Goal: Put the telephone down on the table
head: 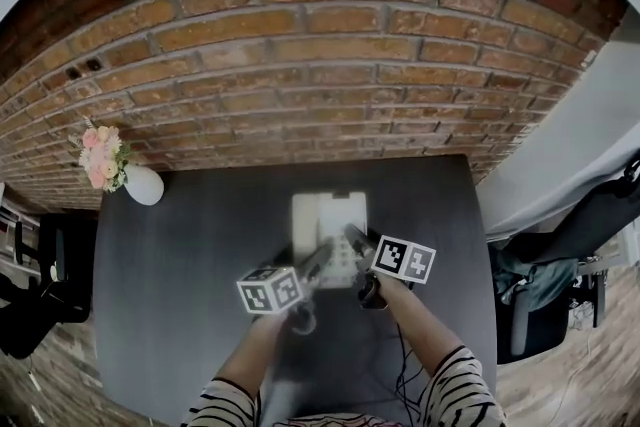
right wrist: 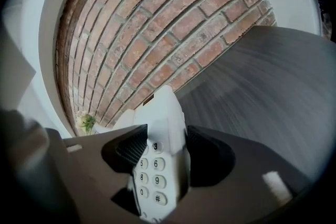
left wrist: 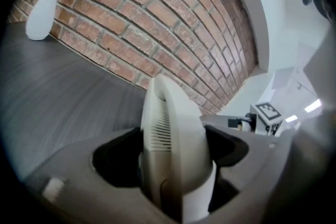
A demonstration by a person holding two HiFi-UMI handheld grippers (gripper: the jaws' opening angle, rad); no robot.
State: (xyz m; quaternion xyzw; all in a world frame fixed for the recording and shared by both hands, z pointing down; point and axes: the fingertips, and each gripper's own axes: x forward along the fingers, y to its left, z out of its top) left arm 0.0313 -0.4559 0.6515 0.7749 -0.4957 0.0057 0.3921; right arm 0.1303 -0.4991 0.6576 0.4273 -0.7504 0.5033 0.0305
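a white vase (head: 144, 185) stands upright at the far left corner of the dark tabletop (head: 180, 255), holding pink flowers (head: 102, 157) with green leaves. a red brick wall (head: 320, 65) rises just behind the far edge. a pale wall (head: 585, 130) runs past the right edge, and near it stands a dark chair (head: 545, 300) with cloth draped on it. off the left edge sits black furniture (head: 40, 300), too dim to name, on a wooden floor (head: 560, 385).

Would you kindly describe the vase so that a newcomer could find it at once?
Find the red brick wall, then the dark grey table set against it. At the table's far left corner stands a small rounded white vase; unlike the white plastic telephone at the middle, it holds pink flowers.
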